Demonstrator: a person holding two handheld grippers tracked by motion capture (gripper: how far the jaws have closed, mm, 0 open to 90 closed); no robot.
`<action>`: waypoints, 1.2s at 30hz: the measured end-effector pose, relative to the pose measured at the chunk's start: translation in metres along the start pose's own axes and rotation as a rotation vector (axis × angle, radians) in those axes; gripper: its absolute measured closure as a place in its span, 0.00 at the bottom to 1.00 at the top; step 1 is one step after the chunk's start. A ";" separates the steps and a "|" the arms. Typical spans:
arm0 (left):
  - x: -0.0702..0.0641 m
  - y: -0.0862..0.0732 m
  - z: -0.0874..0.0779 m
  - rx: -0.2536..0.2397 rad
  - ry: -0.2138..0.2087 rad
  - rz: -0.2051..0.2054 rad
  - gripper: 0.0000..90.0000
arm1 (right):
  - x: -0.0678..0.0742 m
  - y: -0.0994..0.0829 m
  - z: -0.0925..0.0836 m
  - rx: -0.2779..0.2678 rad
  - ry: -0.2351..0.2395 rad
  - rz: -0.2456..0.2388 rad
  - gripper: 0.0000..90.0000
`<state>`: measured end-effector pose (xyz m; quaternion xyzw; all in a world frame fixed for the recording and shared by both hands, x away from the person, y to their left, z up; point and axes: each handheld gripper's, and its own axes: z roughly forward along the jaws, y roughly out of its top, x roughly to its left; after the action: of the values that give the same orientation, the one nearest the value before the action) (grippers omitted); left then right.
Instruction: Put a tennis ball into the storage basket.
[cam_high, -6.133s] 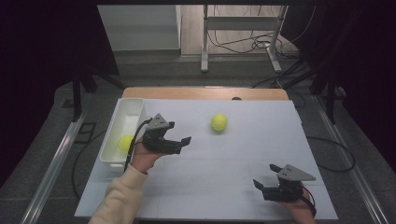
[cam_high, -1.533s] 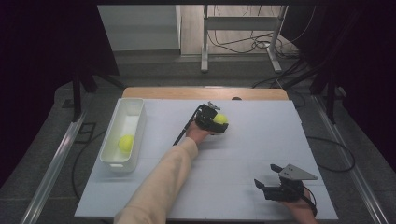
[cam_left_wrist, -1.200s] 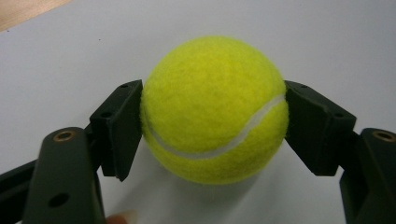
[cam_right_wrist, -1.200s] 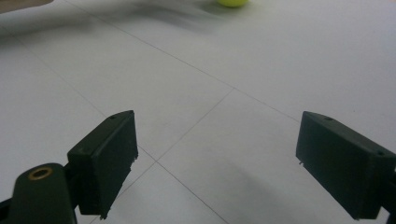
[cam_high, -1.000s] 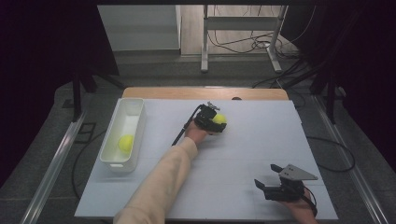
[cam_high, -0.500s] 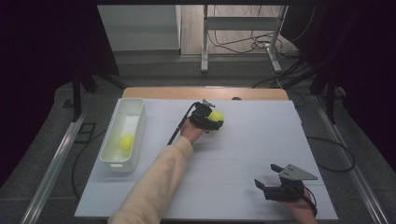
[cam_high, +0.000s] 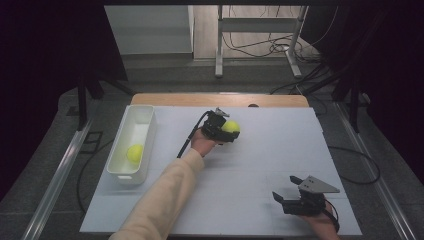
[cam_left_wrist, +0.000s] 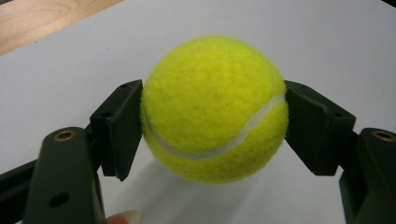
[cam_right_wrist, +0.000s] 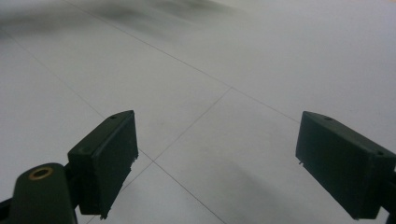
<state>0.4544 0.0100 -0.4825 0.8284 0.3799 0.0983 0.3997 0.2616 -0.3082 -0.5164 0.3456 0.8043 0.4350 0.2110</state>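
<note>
Left gripper (cam_left_wrist: 212, 126) clamped on tennis ball (cam_left_wrist: 214, 109) above white table (cam_high: 260, 165). Right gripper (cam_right_wrist: 219, 163) spread wide, holding nothing. Second ball (cam_high: 134, 153) in white bin (cam_high: 145, 116).

A bin (cam_high: 131, 150) sits at the table's (cam_high: 250, 170) left, with a ball (cam_high: 134, 153) in it. Another ball (cam_high: 230, 127) is mid-table toward the far edge, between the left gripper's (cam_high: 225, 131) jaws. The right gripper (cam_high: 287, 197) is near the front right corner.

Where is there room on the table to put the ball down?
Bare mat stretches between the left gripper, clamping the tennis ball, and the open right gripper. The white bin at the left edge already holds another ball.
</note>
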 end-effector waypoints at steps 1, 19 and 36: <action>-0.001 -0.001 -0.002 -0.002 -0.001 0.001 0.29 | 0.000 0.000 0.000 0.000 0.000 0.000 0.15; 0.004 -0.007 -0.031 -0.031 0.009 -0.001 0.29 | 0.000 0.000 0.000 -0.001 0.001 0.003 0.15; 0.001 -0.010 -0.045 -0.047 -0.002 0.011 0.29 | 0.001 0.000 0.000 0.001 0.002 -0.001 0.15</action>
<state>0.4288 0.0412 -0.4609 0.8210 0.3724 0.1085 0.4190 0.2612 -0.3071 -0.5165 0.3449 0.8047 0.4351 0.2102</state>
